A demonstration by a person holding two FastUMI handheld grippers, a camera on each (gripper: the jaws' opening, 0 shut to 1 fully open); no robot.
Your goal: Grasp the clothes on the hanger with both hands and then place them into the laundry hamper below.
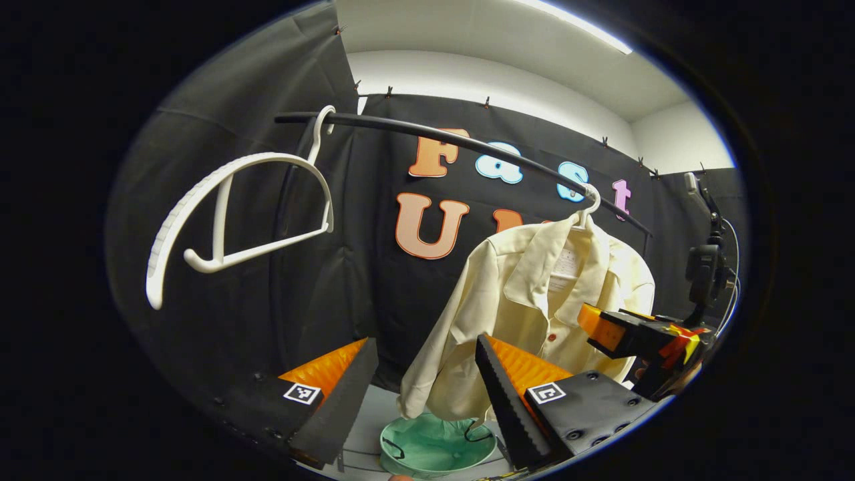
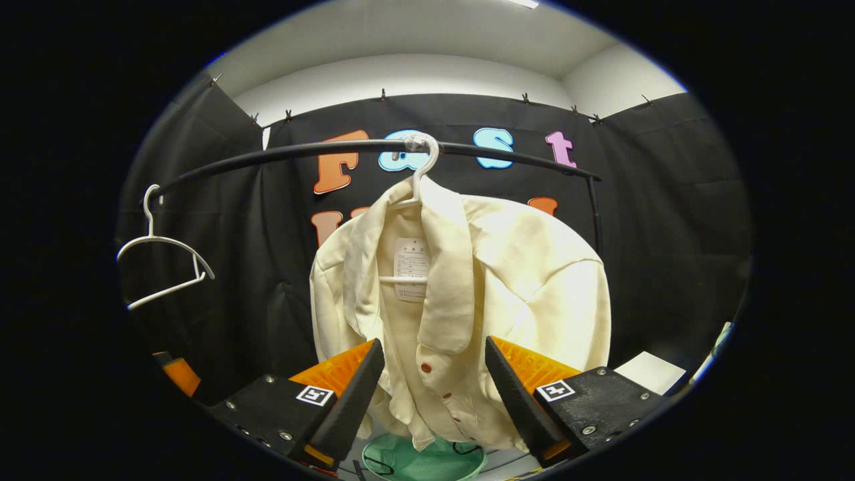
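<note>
The round green laundry hamper (image 1: 437, 446) sat directly below the cream buttoned shirt (image 2: 461, 300), which hung on a white hanger (image 2: 422, 157). Both the left gripper (image 1: 424, 394) and right gripper (image 2: 434, 394) were spread apart, short of the shirt.

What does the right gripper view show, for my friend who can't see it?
A cream shirt hangs on a hanger from a black rail, straight ahead of the open right gripper. A green hamper sits below the shirt, and an empty white hanger hangs farther left on the rail.
</note>
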